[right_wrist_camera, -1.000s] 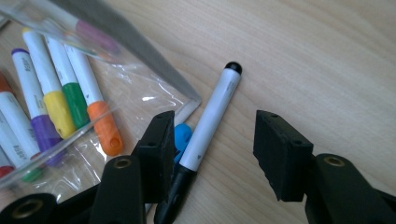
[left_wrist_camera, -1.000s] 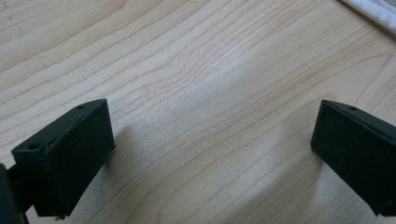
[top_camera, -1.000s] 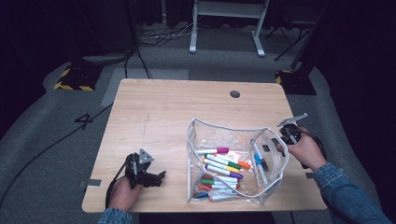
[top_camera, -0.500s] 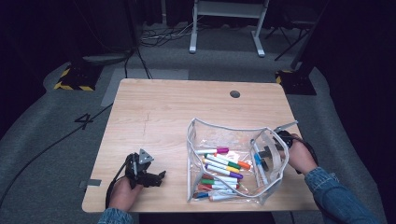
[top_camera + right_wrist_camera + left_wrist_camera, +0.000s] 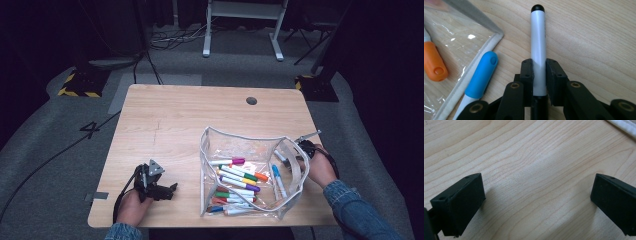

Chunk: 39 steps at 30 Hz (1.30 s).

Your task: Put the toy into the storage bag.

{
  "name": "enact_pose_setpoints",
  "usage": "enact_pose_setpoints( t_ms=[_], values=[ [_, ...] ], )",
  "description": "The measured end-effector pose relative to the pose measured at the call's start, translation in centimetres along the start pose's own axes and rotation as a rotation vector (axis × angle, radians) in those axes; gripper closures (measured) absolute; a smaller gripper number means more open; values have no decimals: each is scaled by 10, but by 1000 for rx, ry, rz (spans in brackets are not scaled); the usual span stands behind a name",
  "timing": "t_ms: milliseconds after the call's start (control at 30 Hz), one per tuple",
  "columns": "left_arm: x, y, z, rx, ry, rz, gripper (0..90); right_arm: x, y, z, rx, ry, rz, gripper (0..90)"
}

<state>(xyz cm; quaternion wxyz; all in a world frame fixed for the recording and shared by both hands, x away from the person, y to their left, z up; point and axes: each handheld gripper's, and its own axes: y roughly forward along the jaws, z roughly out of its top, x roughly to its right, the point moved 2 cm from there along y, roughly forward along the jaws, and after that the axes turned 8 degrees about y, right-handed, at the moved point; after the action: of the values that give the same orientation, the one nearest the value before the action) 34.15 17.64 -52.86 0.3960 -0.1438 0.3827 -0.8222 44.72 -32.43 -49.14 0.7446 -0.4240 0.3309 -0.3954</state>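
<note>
Right gripper (image 5: 539, 75) had just been closing, jaws clamped on a white black-capped marker (image 5: 538, 37) lying on the light wooden surface (image 5: 180, 120), just beside the clear plastic pouch (image 5: 250, 145). Left gripper (image 5: 536, 202) rested wide open, holding nothing.

A light wooden table (image 5: 190, 120) is carrying a clear zip pouch (image 5: 250, 145) of markers, lying near its right front corner.
</note>
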Motion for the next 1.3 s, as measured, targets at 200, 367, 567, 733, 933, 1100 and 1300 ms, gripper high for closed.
enact_pose_setpoints(
  t_ms=[200,367,567,733,933,1100,1300],
  values=[
    [0,0,0,0,0,0,0,3,-18,3,17,14,18,771],
    [0,0,0,0,0,0,0,2,-48,12,55,8,31,770],
    [0,0,0,-2,0,0,0,-4,-83,22,103,-14,35,770],
    [0,0,0,0,0,0,0,-13,-112,31,155,-42,51,771],
    [0,0,0,0,0,-1,0,-27,-139,41,181,-83,50,771],
    [0,0,0,0,3,0,0,-45,-160,47,196,-137,55,771],
    [0,0,0,0,4,0,0,-70,-178,54,211,-204,68,771]
  ],
)
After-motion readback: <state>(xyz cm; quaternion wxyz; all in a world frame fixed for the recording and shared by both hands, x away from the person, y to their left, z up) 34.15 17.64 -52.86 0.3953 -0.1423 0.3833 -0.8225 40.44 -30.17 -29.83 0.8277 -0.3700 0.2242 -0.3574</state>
